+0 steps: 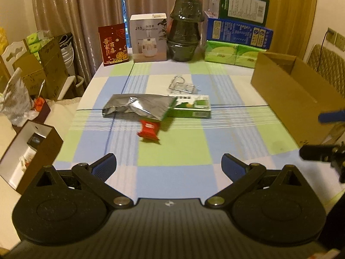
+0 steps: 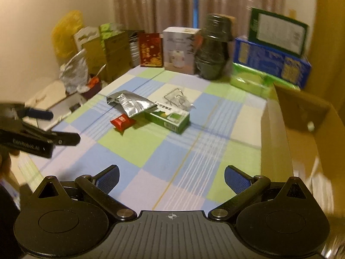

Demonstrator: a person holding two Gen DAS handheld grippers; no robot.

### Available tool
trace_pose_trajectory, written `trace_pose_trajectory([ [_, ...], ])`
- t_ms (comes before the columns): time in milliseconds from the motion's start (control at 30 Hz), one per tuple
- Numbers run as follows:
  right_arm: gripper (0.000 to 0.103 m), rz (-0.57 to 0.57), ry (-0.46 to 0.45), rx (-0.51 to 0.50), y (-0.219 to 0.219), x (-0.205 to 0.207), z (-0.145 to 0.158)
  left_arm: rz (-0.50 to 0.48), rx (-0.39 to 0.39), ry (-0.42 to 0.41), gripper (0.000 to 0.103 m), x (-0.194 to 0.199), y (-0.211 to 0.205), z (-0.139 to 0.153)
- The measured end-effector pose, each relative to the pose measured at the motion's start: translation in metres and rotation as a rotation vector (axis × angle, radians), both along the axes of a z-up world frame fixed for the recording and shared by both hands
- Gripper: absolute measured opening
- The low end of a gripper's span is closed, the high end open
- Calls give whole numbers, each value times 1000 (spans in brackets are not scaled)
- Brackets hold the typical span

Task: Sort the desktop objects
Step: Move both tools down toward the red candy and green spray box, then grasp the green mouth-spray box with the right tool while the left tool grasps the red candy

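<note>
Both the left gripper (image 1: 168, 165) and right gripper (image 2: 171, 177) are spread empty; the red snack packet (image 1: 148, 130), mid-frame, should be approached squarely.

A matt woven cloth in blue, green and white checks (image 1: 172, 157) covers the counter. Near its middle lies a crinkled silver foil pouch (image 1: 138, 105), shiny and creased, beside a glossy red plastic snack wrapper (image 1: 148, 130) and a smooth green printed cardboard box (image 1: 192, 106). Behind them is a bent bright metal wire piece in clear film (image 1: 181, 85). Along the right edge stands a plain matt brown corrugated cardboard box (image 1: 297, 95). The left gripper (image 1: 169, 165) is matt black plastic, its fingers (image 1: 105, 165) faced with ribbed blue rubber.
</note>
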State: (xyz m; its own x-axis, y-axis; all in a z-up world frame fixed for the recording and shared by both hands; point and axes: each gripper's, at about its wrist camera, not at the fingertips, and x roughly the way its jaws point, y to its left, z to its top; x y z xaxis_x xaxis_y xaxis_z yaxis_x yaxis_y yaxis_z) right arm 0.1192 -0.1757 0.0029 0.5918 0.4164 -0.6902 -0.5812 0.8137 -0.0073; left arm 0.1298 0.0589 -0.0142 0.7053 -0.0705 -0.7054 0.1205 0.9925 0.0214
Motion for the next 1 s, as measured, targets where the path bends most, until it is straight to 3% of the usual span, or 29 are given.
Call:
trace_pose_trajectory([
  [367, 99, 219, -35, -130, 42, 78, -37, -46, 61, 49, 101, 70, 23, -44],
  [433, 87, 263, -8, -154, 51, 94, -49, -60, 73, 51, 101, 82, 21, -54],
  [567, 79, 306, -2, -211, 64, 123, -72, -70, 106, 51, 100, 103, 18, -76],
  [800, 79, 383, -25, -260, 86, 171, -99, -100, 93, 73, 88, 136, 21, -99],
  [900, 79, 417, -34, -284, 96, 187, -108, -117, 103, 77, 87, 146, 20, -107],
  [1000, 79, 451, -41, -316, 107, 201, -116, -119, 105, 91, 72, 154, 23, -114],
])
